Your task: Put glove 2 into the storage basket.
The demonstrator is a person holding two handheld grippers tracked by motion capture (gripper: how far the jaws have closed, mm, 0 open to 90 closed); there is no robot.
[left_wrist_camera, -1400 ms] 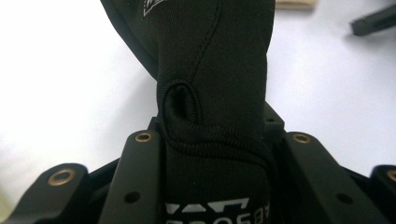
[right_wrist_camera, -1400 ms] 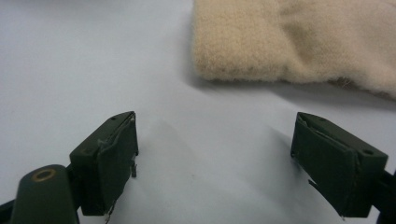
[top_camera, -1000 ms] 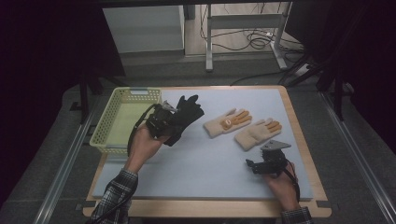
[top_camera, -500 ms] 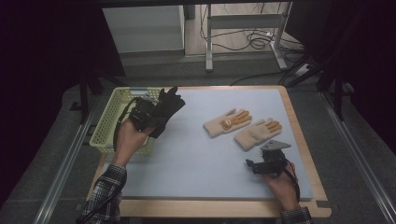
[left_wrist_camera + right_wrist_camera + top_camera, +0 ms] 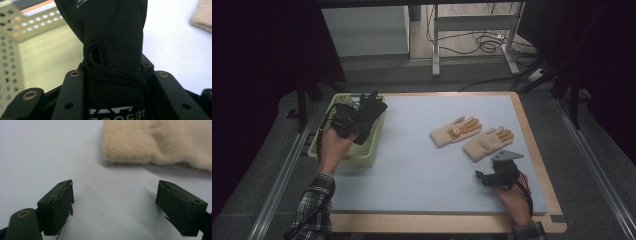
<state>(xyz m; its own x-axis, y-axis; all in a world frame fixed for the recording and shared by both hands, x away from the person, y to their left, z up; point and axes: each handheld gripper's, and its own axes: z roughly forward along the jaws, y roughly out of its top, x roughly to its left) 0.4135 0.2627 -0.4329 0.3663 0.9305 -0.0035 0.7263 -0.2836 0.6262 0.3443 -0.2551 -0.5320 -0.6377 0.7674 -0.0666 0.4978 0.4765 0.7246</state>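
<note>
Room: dark, with cables and a metal frame on the floor behind the worktop (image 5: 412,170), which carries a pale blue mat with a wooden edge.
Basket: a pale green perforated basket (image 5: 324,150) sits at the mat's left edge.
Left gripper: the left gripper (image 5: 346,120) is clamped on a black glove (image 5: 369,112); the jaws squeeze the cuff, seen close in the left gripper view (image 5: 115,50).
Black glove: held above the basket, fingers pointing away from the person, clear of the mat.
Right gripper: the right gripper (image 5: 484,177) rests low at the mat's near right, jaws wide apart with nothing between them (image 5: 115,205).
Beige gloves: two beige gloves (image 5: 457,131) (image 5: 487,144) lie side by side on the mat, the nearer one just beyond the right gripper.
</note>
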